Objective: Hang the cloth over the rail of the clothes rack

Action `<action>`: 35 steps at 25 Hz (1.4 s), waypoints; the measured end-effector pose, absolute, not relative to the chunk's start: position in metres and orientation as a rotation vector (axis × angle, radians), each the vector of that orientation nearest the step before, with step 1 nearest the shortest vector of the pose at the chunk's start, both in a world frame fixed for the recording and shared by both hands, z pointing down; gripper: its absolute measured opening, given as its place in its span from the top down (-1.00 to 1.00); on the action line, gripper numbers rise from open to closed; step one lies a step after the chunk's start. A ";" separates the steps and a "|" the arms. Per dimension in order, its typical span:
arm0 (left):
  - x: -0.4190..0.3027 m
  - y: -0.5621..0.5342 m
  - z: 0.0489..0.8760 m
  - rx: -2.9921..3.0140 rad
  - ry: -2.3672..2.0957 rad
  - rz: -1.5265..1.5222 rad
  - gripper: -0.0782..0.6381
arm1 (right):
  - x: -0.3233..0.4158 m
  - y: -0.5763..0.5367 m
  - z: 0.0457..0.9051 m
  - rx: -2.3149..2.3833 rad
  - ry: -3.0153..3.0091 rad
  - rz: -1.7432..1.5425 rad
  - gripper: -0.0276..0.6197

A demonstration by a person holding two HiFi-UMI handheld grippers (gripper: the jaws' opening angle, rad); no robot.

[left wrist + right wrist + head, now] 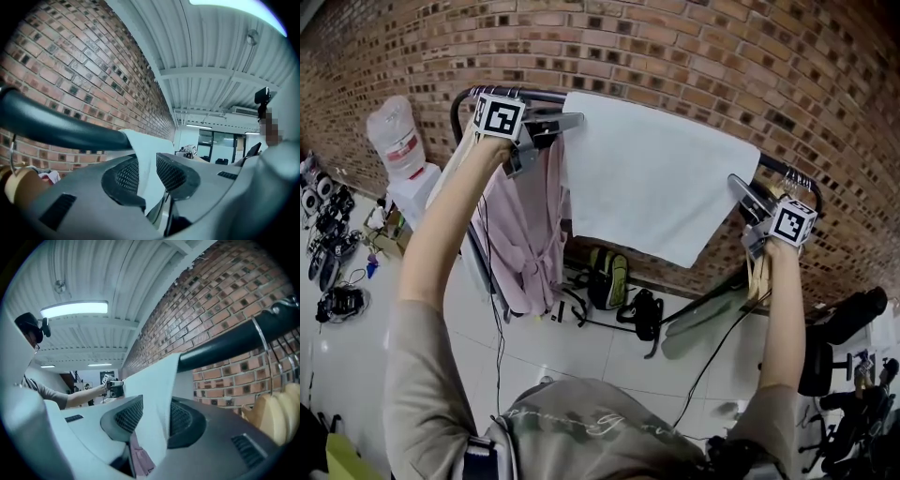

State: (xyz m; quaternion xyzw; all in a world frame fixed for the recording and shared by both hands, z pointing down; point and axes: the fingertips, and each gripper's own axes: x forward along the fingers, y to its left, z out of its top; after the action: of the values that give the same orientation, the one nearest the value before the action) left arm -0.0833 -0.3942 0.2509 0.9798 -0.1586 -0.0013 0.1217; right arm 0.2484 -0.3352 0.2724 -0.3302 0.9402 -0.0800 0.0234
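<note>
A white cloth (656, 183) hangs draped over the black rail (539, 95) of the clothes rack, in front of a brick wall. My left gripper (572, 120) is at the cloth's upper left edge. In the left gripper view the cloth (145, 154) runs down from the rail (56, 129) between the jaws of that gripper (147, 171), which stand apart with a gap beside it. My right gripper (741, 187) is at the cloth's right edge. In the right gripper view the cloth (150, 399) hangs loose from the rail (234, 341) between the parted jaws of that gripper (157, 416).
A pink garment (525, 225) hangs on the rack under the left gripper. Wooden hangers (272, 416) sit on the rail at the right end. A water bottle (394, 136) stands at left, bags (609, 277) lie under the rack, and an office chair (839, 328) is at right.
</note>
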 end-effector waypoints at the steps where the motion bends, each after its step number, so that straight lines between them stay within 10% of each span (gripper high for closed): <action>1: -0.086 -0.396 0.254 2.850 -0.473 -0.010 0.57 | 0.248 -0.336 0.274 -1.033 2.915 -0.241 0.55; 18: -0.103 -0.399 0.287 2.835 -0.563 0.045 0.22 | 0.271 -0.336 0.300 -1.171 2.889 -0.300 0.40; 35: -0.110 -0.303 0.275 3.048 -0.439 -0.236 0.36 | 0.263 -0.265 0.302 -0.987 2.863 -0.101 0.40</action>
State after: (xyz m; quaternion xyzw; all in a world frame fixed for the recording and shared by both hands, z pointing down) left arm -0.1101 -0.3029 0.2755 0.9866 -0.1420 -0.0763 0.0265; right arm 0.2629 -0.2652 0.3016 -0.3251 0.9435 -0.0331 0.0556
